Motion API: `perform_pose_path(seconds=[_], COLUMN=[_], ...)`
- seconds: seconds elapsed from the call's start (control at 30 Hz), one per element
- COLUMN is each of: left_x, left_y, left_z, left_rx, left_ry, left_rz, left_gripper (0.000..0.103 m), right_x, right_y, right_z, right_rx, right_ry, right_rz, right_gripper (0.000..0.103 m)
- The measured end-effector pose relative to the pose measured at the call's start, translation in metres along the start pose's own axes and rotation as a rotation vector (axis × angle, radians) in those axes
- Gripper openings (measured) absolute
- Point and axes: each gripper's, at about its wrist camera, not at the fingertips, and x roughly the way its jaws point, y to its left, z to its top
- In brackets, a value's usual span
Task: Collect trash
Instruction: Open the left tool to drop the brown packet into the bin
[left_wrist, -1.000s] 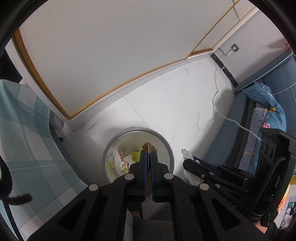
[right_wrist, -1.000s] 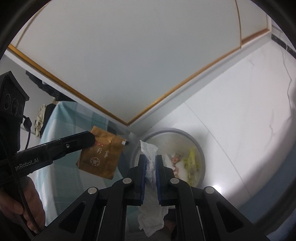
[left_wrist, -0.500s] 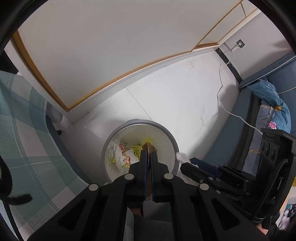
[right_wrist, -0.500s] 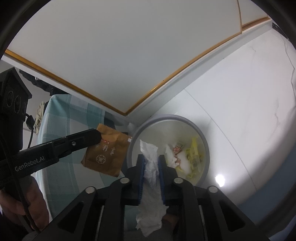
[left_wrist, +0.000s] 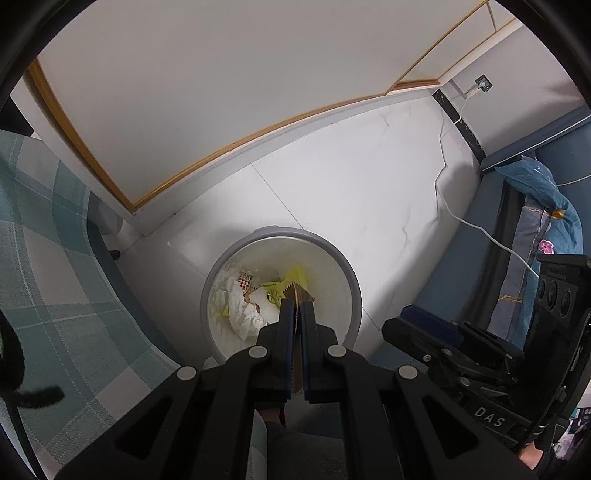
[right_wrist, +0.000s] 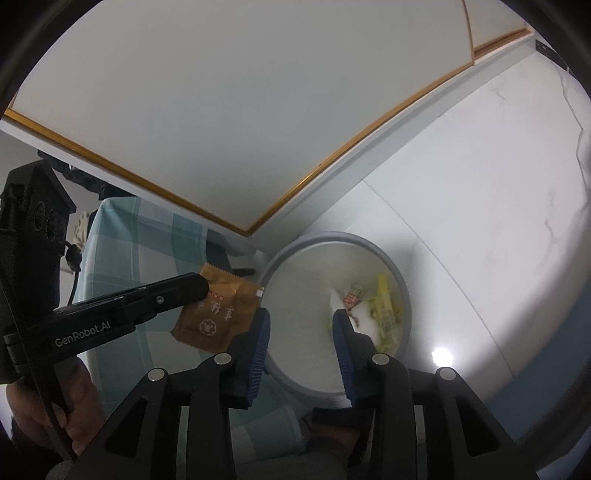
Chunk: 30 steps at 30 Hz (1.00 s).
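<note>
A round grey trash bin (left_wrist: 347, 273) stands on the white floor and holds white tissue (left_wrist: 240, 310) and yellow wrappers (left_wrist: 291, 277); it also shows in the right wrist view (right_wrist: 402, 280). My left gripper (left_wrist: 295, 306) is shut on a brown snack packet (left_wrist: 299, 293), held over the bin's near side. In the right wrist view the packet (right_wrist: 218, 314) hangs from the left gripper (right_wrist: 201, 286) beside the bin's rim. My right gripper (right_wrist: 301, 319) is open and empty above the bin.
A table with a teal checked cloth (left_wrist: 48, 266) borders the bin on the left. A dark blue sofa with a blue cushion (left_wrist: 543, 206) stands at the right. A white cable (left_wrist: 480, 229) runs across the floor from a wall socket. A white wall with wooden trim lies behind.
My right gripper has opened and the white tissue it held is gone from its jaws. Both grippers have shifted toward the bin. The left still holds the packet.
</note>
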Motion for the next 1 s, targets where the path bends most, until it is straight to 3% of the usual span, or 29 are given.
perform_pose_path(seconds=[0.13, 0.5, 1.0], left_x=[0.001, 0.01, 0.001], left_y=[-0.001, -0.004, 0.006], left_z=[-0.001, -0.004, -0.008], left_rx=[0.009, 0.028, -0.023], left_ry=[0.007, 0.064, 0.063], left_rz=[0.003, 0.004, 0.048], left_gripper=[0.0, 0.002, 0.008], right_x=[-0.005, -0.013, -0.022], right_y=[-0.004, -0.01, -0.009], right_z=[0.0, -0.002, -0.004], right_rx=[0.015, 0.028, 0.029], right_ry=[-0.009, -0.022, -0.044], right_rz=[-0.019, -0.037, -0.055], right_gripper=[0.051, 0.063, 0.066])
